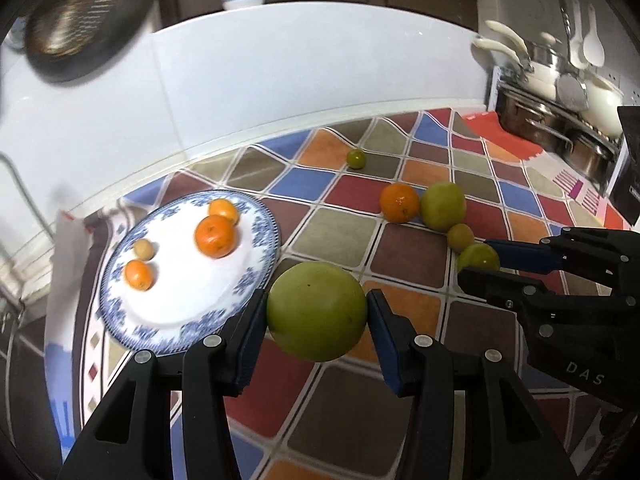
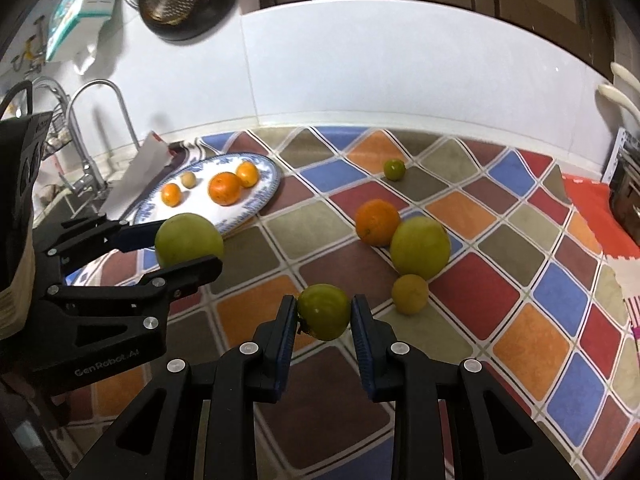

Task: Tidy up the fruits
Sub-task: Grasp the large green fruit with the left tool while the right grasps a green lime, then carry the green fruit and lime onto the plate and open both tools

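My left gripper (image 1: 317, 312) is shut on a large green fruit (image 1: 317, 312), held above the checked cloth just right of the blue-rimmed plate (image 1: 248, 288). The plate carries an orange (image 1: 215, 236) and three smaller citrus. In the right wrist view my right gripper (image 2: 324, 312) is shut on a small green fruit (image 2: 324, 312), lifted off the cloth. Left on the cloth are an orange (image 2: 377, 222), a big green fruit (image 2: 420, 247), a small yellowish fruit (image 2: 410, 294) and a tiny green fruit (image 2: 394, 169). The left gripper (image 2: 188, 246) with its fruit shows at left there.
The checked cloth (image 2: 520, 280) covers the counter up to a white tiled wall. A sink with a curved tap (image 2: 100, 120) lies left of the plate. Pots on a rack (image 1: 560, 120) stand at the far right. A dark pan (image 1: 80, 12) hangs on the wall.
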Demonstrator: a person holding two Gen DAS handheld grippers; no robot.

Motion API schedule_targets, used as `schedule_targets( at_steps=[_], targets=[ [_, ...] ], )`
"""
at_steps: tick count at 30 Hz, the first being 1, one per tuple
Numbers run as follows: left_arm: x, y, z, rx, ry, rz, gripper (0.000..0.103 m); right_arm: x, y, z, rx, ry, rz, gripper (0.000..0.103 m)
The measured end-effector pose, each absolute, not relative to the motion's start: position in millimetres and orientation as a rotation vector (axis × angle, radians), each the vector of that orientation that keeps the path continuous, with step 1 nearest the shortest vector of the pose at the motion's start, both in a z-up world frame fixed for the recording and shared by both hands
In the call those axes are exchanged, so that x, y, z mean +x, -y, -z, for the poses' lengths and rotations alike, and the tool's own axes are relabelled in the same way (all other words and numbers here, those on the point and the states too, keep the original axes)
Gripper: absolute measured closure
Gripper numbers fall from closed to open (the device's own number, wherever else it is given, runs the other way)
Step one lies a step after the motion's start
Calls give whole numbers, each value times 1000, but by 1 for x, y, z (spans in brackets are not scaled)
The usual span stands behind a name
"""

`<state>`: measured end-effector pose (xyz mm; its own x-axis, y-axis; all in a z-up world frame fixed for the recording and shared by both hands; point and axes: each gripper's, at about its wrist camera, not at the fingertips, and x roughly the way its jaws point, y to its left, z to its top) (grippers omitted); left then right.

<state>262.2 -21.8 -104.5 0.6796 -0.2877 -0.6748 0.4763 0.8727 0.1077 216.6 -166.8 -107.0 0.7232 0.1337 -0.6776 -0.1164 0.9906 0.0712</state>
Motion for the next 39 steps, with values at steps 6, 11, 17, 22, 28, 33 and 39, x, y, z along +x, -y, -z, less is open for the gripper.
schedule_targets(
  at_steps=[6,11,17,22,28,33,39],
  targets=[
    [242,3,92,257,-671,383,54,203,153,93,4,-717,-172,75],
    [228,-11,84,238,-649,348,54,193,141,85,-17,-691,-204,75],
    [219,-27,74,231,-619,311,54,189,125,75,-32,-654,-238,75],
    [219,-42,62,230,-591,274,54,194,110,64,-45,-610,-273,75],
    [228,-59,52,220,-561,239,54,208,91,53,-59,-561,-314,75],
    [244,-72,52,213,-557,214,54,228,76,50,-44,-557,-339,75],
    [270,-86,56,195,-563,187,54,256,60,55,-60,-566,-357,75]
  ],
)
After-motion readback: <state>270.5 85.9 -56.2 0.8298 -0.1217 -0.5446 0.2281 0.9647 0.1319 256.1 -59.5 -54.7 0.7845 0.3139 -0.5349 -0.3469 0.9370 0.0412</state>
